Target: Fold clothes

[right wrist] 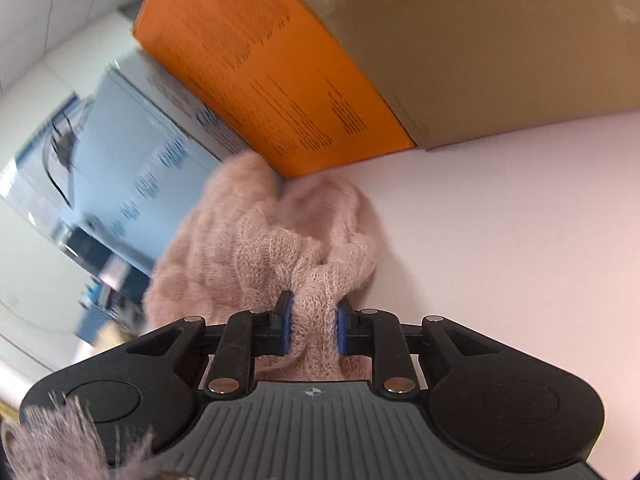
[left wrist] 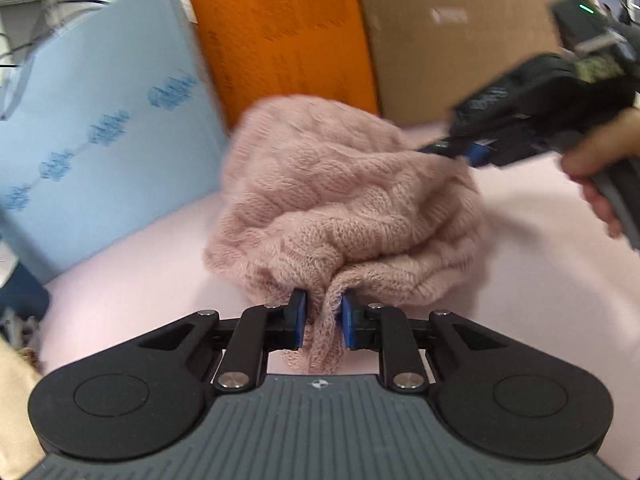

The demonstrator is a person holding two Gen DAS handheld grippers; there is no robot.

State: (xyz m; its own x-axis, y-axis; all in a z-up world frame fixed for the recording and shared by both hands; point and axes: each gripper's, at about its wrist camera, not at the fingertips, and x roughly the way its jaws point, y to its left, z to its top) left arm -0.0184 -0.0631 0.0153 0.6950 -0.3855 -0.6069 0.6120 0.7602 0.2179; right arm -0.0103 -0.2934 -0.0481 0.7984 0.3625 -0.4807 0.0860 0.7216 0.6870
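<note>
We see a pink cable-knit sweater (left wrist: pixel 344 208) bunched in a heap on a pale pink tabletop (left wrist: pixel 140 288), close in front of the upright boxes. Our left gripper (left wrist: pixel 323 320) pinches a fold of its near edge between blue pads. Our right gripper (right wrist: pixel 313 326) clamps another gathered fold of the knit; in the left wrist view it reaches the heap from the right side, held by a hand (left wrist: pixel 600 168). Behind the sweater stand a light blue box (left wrist: pixel 108 128), an orange box (left wrist: pixel 280 40) and a brown cardboard box (left wrist: pixel 460 32).
</note>
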